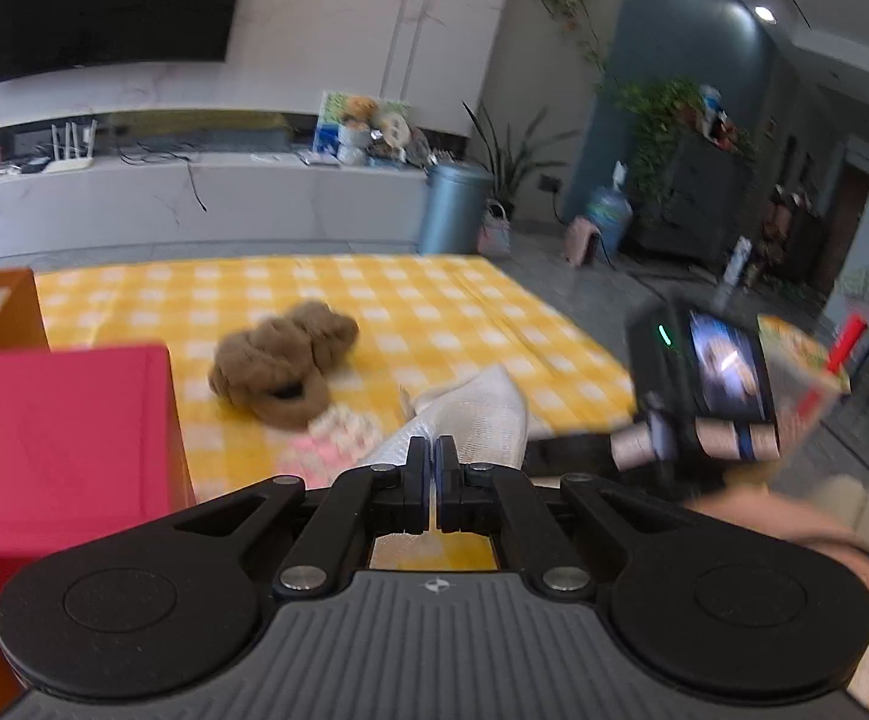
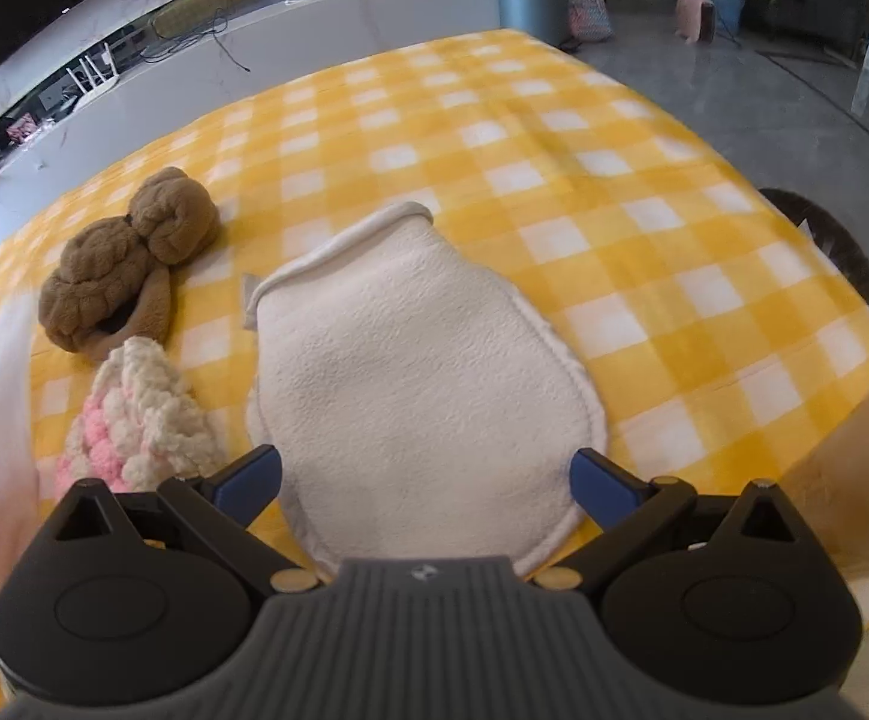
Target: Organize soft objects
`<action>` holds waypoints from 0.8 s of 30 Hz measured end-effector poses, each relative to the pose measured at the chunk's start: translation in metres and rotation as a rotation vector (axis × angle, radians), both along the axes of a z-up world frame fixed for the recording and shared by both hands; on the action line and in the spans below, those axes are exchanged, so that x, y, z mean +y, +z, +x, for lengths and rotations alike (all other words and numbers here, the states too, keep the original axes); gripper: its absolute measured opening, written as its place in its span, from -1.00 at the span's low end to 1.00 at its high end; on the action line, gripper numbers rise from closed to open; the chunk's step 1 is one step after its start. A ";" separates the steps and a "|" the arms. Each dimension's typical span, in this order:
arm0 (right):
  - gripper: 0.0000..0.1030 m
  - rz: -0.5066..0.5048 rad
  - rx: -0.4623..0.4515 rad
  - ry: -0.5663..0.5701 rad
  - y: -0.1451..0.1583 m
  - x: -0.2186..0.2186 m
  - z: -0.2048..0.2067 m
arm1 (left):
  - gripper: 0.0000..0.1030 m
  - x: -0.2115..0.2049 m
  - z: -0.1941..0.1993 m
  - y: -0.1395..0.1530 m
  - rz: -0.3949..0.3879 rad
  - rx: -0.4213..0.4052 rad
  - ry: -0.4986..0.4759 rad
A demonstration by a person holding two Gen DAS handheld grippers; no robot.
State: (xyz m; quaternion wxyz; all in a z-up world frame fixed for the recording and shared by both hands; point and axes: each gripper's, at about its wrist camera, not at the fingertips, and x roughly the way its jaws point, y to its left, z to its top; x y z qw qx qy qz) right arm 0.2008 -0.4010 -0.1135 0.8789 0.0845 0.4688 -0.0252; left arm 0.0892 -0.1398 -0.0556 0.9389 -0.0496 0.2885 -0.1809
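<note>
**Soft items on checked blanket: left grip closed, right grip wide**

No legible brand, label or writing anywhere; screen on the right unit too blurred to read.

Surface: yellow-and-white checked blanket [image 2: 554, 138] spread flat, grey floor beyond. Long white counter [image 1: 194, 204] along the far wall, dark television [image 1: 104, 6] above, router and loose cables on top. Grey bin [image 1: 455, 207], potted plants and water jug [image 1: 611, 213] at the blanket's far corner.

Left gripper [image 1: 432, 459]: jaws clenched together, edge of a white cloth [image 1: 482, 414] apparently pinched between them, though blur prevents certainty. Red box [image 1: 56, 444] close on its left, orange panel behind.

Right gripper [image 2: 425, 474]: fingers spread fully, nothing clamped. White fleece mitt [image 2: 410, 372] lying flat between and beyond the blue pads, not pressed by either.

Brown plush bundle [image 2: 122, 258] left of the mitt; pink-and-cream chunky knit piece [image 2: 140, 420] just below it, touching, beside the mitt's left edge. Blurred pale shape at the far left margin, unidentifiable.
</note>
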 end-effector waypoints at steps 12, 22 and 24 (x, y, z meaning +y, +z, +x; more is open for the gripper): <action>0.96 -0.131 -0.019 -0.008 -0.007 0.014 0.008 | 0.44 -0.017 0.008 -0.060 0.187 0.113 0.048; 0.95 -0.174 -0.046 -0.003 -0.008 0.017 0.010 | 0.78 -0.014 0.015 -0.095 0.201 0.137 0.166; 0.95 -0.149 -0.032 -0.024 -0.008 0.014 0.010 | 0.82 -0.014 0.012 -0.098 0.195 0.108 0.178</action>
